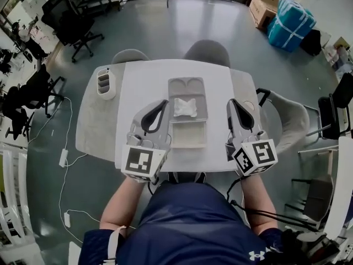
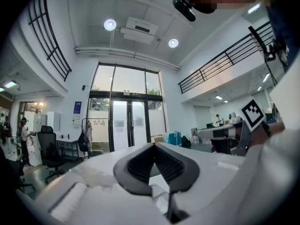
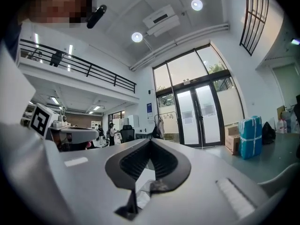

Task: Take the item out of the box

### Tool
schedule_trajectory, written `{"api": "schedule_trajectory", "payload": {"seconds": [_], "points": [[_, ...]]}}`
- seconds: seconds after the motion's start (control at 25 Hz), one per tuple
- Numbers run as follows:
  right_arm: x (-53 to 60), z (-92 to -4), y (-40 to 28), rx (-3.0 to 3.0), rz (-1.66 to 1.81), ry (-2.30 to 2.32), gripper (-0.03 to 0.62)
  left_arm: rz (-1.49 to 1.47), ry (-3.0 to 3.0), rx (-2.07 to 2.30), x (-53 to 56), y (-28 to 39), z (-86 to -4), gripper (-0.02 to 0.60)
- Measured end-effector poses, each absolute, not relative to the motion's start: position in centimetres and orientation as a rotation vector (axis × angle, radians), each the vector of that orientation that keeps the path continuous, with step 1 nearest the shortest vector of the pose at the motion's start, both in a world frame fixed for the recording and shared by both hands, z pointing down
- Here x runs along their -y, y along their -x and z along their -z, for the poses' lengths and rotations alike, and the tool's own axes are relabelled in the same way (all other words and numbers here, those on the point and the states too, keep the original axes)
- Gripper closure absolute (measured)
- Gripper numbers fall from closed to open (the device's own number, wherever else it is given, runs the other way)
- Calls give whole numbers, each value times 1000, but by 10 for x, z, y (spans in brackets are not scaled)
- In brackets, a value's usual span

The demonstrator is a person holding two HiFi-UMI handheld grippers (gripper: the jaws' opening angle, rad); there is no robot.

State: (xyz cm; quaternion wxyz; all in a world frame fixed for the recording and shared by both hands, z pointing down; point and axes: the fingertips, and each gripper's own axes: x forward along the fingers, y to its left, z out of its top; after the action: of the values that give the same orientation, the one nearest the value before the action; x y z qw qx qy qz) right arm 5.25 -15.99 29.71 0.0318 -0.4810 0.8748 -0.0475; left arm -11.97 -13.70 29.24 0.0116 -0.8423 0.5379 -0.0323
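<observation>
An open grey box (image 1: 188, 85) lies in the middle of the white table (image 1: 143, 81), its paler half (image 1: 188, 135) nearer to me. A crumpled white item (image 1: 185, 107) rests where the two halves meet. My left gripper (image 1: 164, 102) hovers just left of the box, and its jaws are shut with nothing between them. My right gripper (image 1: 231, 101) hovers to the right of the box, apart from it, also shut and empty. In the left gripper view the dark pads (image 2: 140, 165) meet at the tip and point level into the room. The right gripper view shows the same pads (image 3: 161, 163) closed.
A white caddy (image 1: 106, 84) stands at the table's left end. Two grey chairs (image 1: 207, 52) sit behind the table and another chair (image 1: 289, 115) at its right. Cables (image 1: 63, 148) trail on the floor to the left. A black office chair (image 1: 71, 24) stands far left.
</observation>
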Motion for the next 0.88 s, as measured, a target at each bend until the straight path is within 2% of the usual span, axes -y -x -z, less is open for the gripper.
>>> {"api": "schedule_trajectory", "payload": {"seconds": [0.32,0.88], "points": [[153,-273,-39,-2678,-72,1429,592,78,2617,-1704,138,132,-290,580],[156,-278,-36,-2708,-56,1426,592,97,2613,-1691,143,135,-296,580]]}}
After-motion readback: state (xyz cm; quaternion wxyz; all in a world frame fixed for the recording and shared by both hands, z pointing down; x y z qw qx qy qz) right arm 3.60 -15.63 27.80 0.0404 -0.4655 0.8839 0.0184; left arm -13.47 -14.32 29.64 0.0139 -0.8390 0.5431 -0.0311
